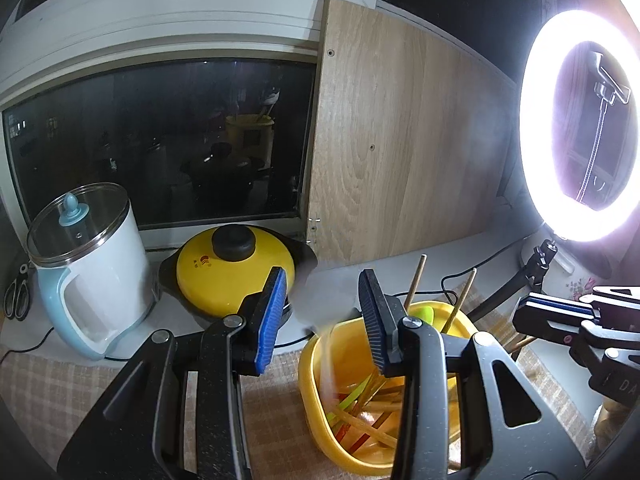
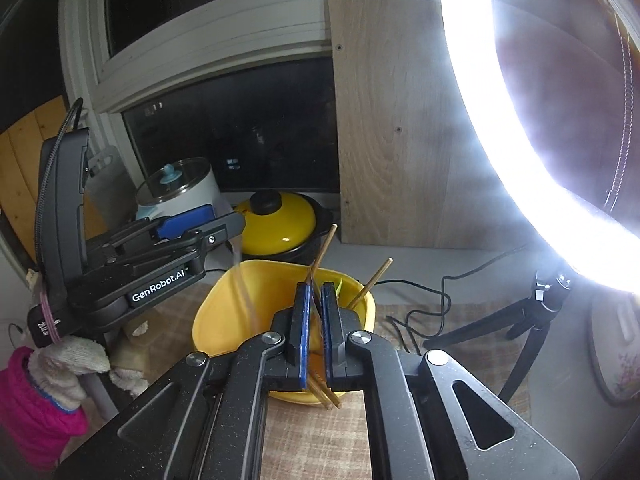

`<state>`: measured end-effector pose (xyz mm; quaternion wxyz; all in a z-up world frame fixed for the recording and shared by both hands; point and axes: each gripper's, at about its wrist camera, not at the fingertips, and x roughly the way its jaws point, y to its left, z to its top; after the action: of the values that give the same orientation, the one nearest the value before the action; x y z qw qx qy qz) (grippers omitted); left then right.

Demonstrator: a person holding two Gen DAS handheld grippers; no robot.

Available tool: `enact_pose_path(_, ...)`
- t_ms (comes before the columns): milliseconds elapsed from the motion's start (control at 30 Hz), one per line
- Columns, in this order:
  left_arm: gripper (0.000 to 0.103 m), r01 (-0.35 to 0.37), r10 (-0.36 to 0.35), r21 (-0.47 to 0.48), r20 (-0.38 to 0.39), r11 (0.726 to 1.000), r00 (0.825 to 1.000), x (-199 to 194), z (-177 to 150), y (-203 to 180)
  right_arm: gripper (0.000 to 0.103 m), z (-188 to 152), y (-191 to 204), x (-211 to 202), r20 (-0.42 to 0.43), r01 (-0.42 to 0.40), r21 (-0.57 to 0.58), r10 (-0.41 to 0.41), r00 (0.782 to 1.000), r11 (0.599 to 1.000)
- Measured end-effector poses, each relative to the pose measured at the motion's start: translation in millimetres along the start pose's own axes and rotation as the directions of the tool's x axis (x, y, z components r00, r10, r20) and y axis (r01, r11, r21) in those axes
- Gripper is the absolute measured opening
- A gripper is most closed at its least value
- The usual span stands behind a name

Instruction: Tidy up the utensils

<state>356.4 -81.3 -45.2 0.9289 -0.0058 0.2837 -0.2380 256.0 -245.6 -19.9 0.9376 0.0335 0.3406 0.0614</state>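
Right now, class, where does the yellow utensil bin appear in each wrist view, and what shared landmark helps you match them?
Left wrist view: the yellow utensil bin sits lower centre-right, below the open left gripper.
Right wrist view: it sits at centre, behind the right gripper pinching chopsticks.
Shared landmark: the yellow pot lid behind the bin.

"GenRobot.AI" printed on left claw [image 2: 222,236] body.
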Motion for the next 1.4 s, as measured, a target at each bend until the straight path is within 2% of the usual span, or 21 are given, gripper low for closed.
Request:
enact_pose_path(400,0.040,-0.033,0.034,-0.027,0.038,0.999,0.999,-35.7,0.8,6.0,0.004,-3.4,2.2,-13.2,0.014,-0.045,0.013,0.045,0.999,0.999)
enact_pose_path(833,0.040,-0.082,0.085,-0.030,0.092,0.996,0.992,-109.4,-12.5,-10.8,0.005,-22.2,-1.7,-54.1,0.056,-0.114,0.044,0.112,0.992,0.992)
enact_pose_path(900,0.040,-0.093,0.095,-0.026,0.094,0.995,0.991,-118.7,-16.8,-16.3,0.013,-27.1,-2.9,-62.8,0.066,-0.121,0.041,0.118,0.991,0.992)
enact_pose_path(933,0.041,-0.095,0.097,-0.027,0.097,0.995,0.990,-124.5,-19.3,-19.4,0.021,-29.9,-3.3,-68.5,0.072,-0.123,0.036,0.121,0.990,0.992)
enact_pose_path(967,0.047,-0.099,0.102,-0.030,0.100,0.995,0.990,-130.9,-22.3,-22.8,0.028,-32.8,-3.9,-74.7,0.082,-0.128,0.032,0.125,0.989,0.991)
enact_pose_path(1000,0.054,-0.103,0.106,-0.031,0.102,0.994,0.989,-135.9,-25.0,-25.5,0.028,-34.4,-4.2,-78.8,0.088,-0.130,0.030,0.127,0.988,0.991)
enact_pose_path(1100,0.058,-0.115,0.118,-0.033,0.109,0.993,0.987,-156.0,-35.5,-36.6,0.029,-42.1,-5.2,-96.1,0.108,-0.130,0.018,0.128,0.986,0.991)
enact_pose_path(1133,0.059,-0.120,0.122,-0.030,0.108,0.992,0.987,-161.2,-38.5,-40.6,0.034,-44.3,-5.3,-101.0,0.114,-0.130,0.016,0.127,0.985,0.991)
enact_pose_path(1167,0.065,-0.125,0.128,-0.029,0.108,0.992,0.986,-166.1,-41.6,-43.9,0.043,-46.4,-6.0,-105.2,0.118,-0.126,0.016,0.123,0.985,0.992)
enact_pose_path(1200,0.074,-0.131,0.133,-0.028,0.106,0.991,0.985,-172.0,-45.6,-47.9,0.048,-47.9,-6.6,-109.4,0.124,-0.129,0.017,0.126,0.984,0.991)
enact_pose_path(1233,0.079,-0.131,0.133,-0.031,0.107,0.991,0.985,-176.0,-48.7,-50.8,0.054,-50.8,-7.4,-114.4,0.132,-0.133,0.019,0.129,0.983,0.991)
enact_pose_path(1267,0.084,-0.126,0.129,-0.034,0.109,0.991,0.986,-181.0,-51.6,-53.6,0.055,-53.5,-7.6,-118.3,0.137,-0.132,0.020,0.128,0.982,0.991)
enact_pose_path(1333,0.085,-0.130,0.134,-0.036,0.109,0.991,0.985,-191.0,-57.8,-59.7,0.055,-59.1,-7.9,-125.4,0.143,-0.129,0.013,0.125,0.982,0.992)
enact_pose_path(1400,0.087,-0.139,0.142,-0.034,0.101,0.990,0.985,-198.8,-64.1,-65.8,0.062,-63.5,-7.4,-129.5,0.143,-0.123,0.008,0.121,0.982,0.992)
